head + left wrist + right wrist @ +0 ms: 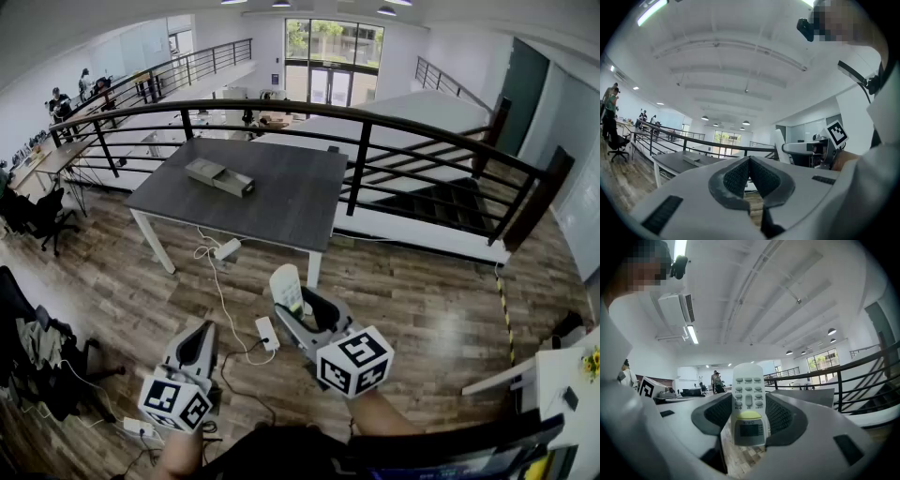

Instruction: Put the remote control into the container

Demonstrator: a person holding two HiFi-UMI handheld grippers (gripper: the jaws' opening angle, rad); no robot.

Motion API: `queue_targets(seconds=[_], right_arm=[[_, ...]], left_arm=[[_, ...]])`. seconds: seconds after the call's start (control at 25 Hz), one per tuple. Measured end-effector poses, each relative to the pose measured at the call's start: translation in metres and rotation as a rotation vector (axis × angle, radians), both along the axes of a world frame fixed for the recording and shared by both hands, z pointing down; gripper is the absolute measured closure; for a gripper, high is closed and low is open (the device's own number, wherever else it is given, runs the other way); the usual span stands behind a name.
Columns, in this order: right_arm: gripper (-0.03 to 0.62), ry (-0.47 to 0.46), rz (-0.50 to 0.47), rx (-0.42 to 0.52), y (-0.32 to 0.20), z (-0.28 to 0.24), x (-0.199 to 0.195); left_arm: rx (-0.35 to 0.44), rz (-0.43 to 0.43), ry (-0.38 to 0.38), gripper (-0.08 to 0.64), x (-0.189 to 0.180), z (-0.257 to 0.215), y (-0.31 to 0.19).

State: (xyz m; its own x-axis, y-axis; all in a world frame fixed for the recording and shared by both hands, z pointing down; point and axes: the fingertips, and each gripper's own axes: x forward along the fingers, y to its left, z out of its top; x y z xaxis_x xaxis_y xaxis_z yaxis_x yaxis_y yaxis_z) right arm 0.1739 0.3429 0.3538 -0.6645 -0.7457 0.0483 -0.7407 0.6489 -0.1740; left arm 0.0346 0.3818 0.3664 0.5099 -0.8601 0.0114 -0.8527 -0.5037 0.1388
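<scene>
The white remote control (287, 289) stands upright between the jaws of my right gripper (300, 311), low in the head view above the wooden floor. In the right gripper view both pads press on the remote control (749, 404), so the right gripper (749, 417) is shut on it. My left gripper (200, 345) hangs to the left of it, shut and empty; its pads meet in the left gripper view (750, 176). The container, a flat grey box (220, 176), lies on the dark table (291, 202) well ahead of both grippers, and the box (691, 159) also shows small in the left gripper view.
A black railing (361, 155) runs behind the table, with stairs (441, 202) at the right. A power strip (267, 333) and cables lie on the floor between me and the table. An office chair (42, 216) stands at the left, a white desk (553, 375) at the lower right.
</scene>
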Motion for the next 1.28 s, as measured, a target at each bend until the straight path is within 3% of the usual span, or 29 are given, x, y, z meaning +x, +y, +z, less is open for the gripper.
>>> queue_targets(seconds=[0.8,1.28], right_arm=[[0.373,-0.008,0.011,0.006,0.006,0.0,-0.008],[0.373,0.015,0.013,0.013,0.002,-0.001,-0.041]], left_arm=[[-0.014,0.037,-0.008,0.555,0.0,0.006,0.003],[-0.005,0.054,0.019,0.555,-0.032,0.006,-0.007]])
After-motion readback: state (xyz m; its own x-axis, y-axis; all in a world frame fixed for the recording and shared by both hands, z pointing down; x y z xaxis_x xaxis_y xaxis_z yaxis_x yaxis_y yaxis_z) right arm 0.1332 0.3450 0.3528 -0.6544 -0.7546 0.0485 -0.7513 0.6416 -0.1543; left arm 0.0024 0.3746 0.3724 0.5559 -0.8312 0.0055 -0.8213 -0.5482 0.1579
